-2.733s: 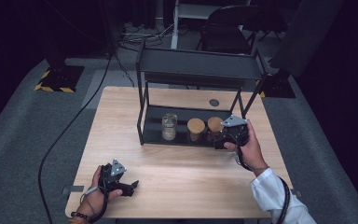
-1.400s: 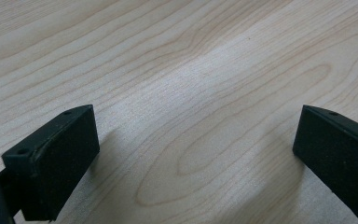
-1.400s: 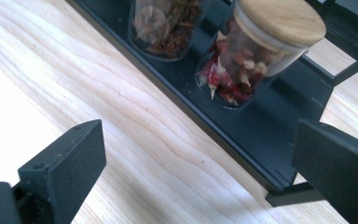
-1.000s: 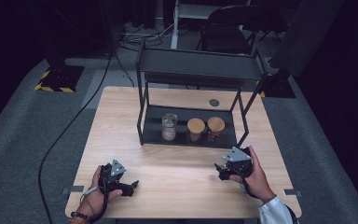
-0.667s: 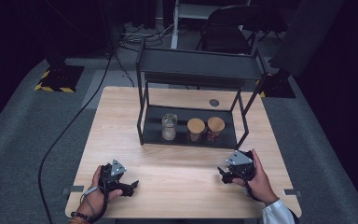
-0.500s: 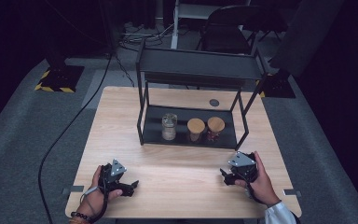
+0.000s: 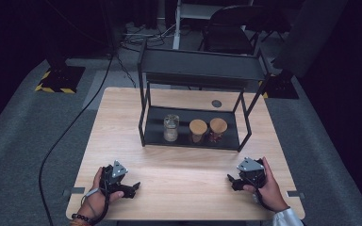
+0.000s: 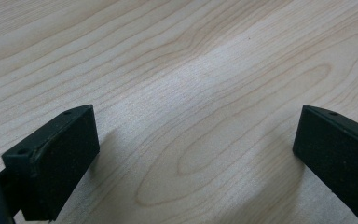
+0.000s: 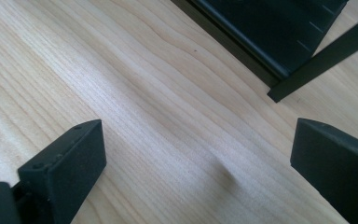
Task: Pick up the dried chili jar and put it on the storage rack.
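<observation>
Two grippers, one per hand, both low over the near edge of the table (image 7: 179, 197). Left gripper (image 7: 133, 187) at the near left corner: jaws spread wide, nothing between them, bare wood grain under them in the left gripper view (image 8: 196, 154). Right gripper (image 7: 231, 181) at the near right: jaws likewise spread and empty, with pale wood and one corner of the rack in the right gripper view (image 9: 200, 168). One rack (image 7: 202, 66), black metal, thin square legs, flat solid top, dark lower tray, standing on the far half of the table. Three jars on the lower tray, in one row, well apart from both grippers. Clear jar (image 7: 171, 127) on the left: glass, cylindrical, pale contents, lid not discernible. Middle jar (image 7: 197, 130) and right jar (image 7: 218, 129): glass, each with a round, flat, tan cork-like lid; these two stand just beside each other. One small dark round disc (image 7: 216, 103) set in the tabletop behind the rack. Tabletop light wood, matte, rectangular. Floor grey carpet.
</observation>
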A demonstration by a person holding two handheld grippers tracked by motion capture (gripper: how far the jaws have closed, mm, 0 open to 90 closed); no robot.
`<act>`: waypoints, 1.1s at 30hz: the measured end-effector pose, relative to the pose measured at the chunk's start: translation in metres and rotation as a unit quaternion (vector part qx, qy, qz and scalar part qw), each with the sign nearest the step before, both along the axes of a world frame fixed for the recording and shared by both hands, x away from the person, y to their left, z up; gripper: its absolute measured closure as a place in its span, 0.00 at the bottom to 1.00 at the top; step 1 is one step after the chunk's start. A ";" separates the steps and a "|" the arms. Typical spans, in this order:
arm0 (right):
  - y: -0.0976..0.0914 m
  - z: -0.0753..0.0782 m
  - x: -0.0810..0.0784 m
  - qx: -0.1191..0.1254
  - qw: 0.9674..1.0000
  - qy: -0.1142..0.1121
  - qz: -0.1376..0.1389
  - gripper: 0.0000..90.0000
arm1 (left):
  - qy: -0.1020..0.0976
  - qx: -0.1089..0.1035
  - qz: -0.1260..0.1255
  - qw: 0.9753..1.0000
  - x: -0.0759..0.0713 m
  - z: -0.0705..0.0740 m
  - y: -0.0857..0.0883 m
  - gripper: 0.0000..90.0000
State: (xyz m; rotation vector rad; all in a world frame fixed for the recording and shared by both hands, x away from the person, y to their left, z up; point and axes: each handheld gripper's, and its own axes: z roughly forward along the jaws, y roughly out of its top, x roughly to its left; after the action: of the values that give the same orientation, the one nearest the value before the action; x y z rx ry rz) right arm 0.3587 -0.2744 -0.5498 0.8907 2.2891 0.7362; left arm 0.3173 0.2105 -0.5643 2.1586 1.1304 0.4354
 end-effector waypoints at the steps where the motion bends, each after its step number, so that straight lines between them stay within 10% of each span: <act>1: 0.000 0.000 0.000 0.000 1.000 0.000 0.000 0.03 | 0.000 0.000 0.000 1.000 0.000 0.000 0.000 0.00; 17: -0.028 -0.010 -0.003 0.097 0.994 0.043 -0.032 0.00 | 0.000 -0.001 -0.001 1.000 0.000 0.000 0.000 0.00; 33: -0.046 -0.011 -0.001 0.121 0.989 0.083 -0.034 0.00 | 0.000 0.000 -0.001 1.000 0.000 0.000 0.000 0.00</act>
State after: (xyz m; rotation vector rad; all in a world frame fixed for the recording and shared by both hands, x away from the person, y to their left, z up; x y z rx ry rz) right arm 0.3572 -0.3207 -0.5611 1.1752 2.3313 0.9560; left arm 0.3177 0.2105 -0.5643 2.1587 1.1269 0.4346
